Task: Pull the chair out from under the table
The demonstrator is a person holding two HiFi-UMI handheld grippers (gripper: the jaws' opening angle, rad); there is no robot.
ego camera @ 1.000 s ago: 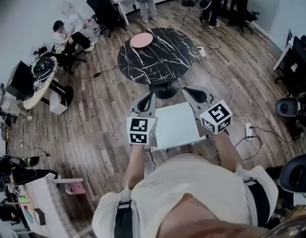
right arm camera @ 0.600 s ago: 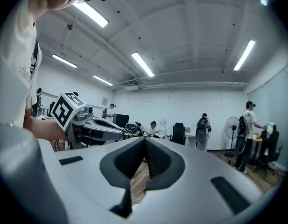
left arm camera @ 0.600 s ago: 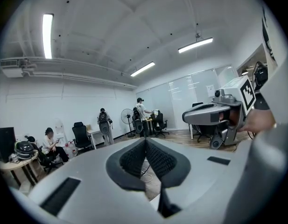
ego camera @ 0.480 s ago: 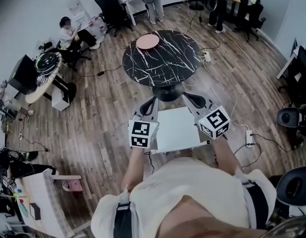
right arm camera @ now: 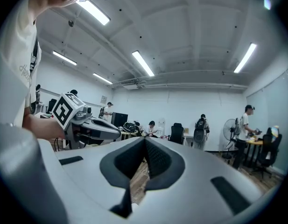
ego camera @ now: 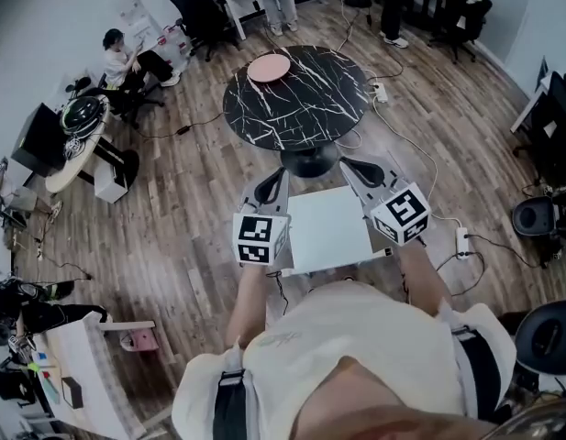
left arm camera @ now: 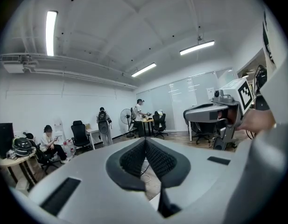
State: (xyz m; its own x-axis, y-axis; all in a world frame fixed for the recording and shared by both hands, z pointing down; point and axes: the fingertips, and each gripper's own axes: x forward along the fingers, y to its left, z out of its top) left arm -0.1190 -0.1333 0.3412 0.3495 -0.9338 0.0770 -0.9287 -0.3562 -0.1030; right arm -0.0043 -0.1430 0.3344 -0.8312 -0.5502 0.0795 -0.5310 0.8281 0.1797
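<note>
In the head view a round black marble table [ego camera: 296, 99] stands on a dark pedestal foot [ego camera: 308, 161] and carries a pink plate [ego camera: 268, 69]. On its near side is a white square seat [ego camera: 328, 230], which looks like the chair; its far edge lies by the pedestal foot. My left gripper [ego camera: 273, 183] hangs over the seat's left side, shut with nothing between its pads. Over the right side, my right gripper [ego camera: 356, 168] is likewise shut and holds nothing. The left gripper view shows my left gripper [left arm camera: 144, 141] pointing level across the room, as my right gripper [right arm camera: 144, 141] does in the right gripper view.
Cables and a power strip [ego camera: 461, 239] lie on the wooden floor to the right, another strip [ego camera: 374, 93] beside the table. Dark office chairs [ego camera: 544, 337] stand at the right edge. A desk with a helmet [ego camera: 76, 140] stands left; people sit and stand at desks beyond.
The head view sways a little. Both grippers stay shut over the white seat, and the seat keeps its place by the table.
</note>
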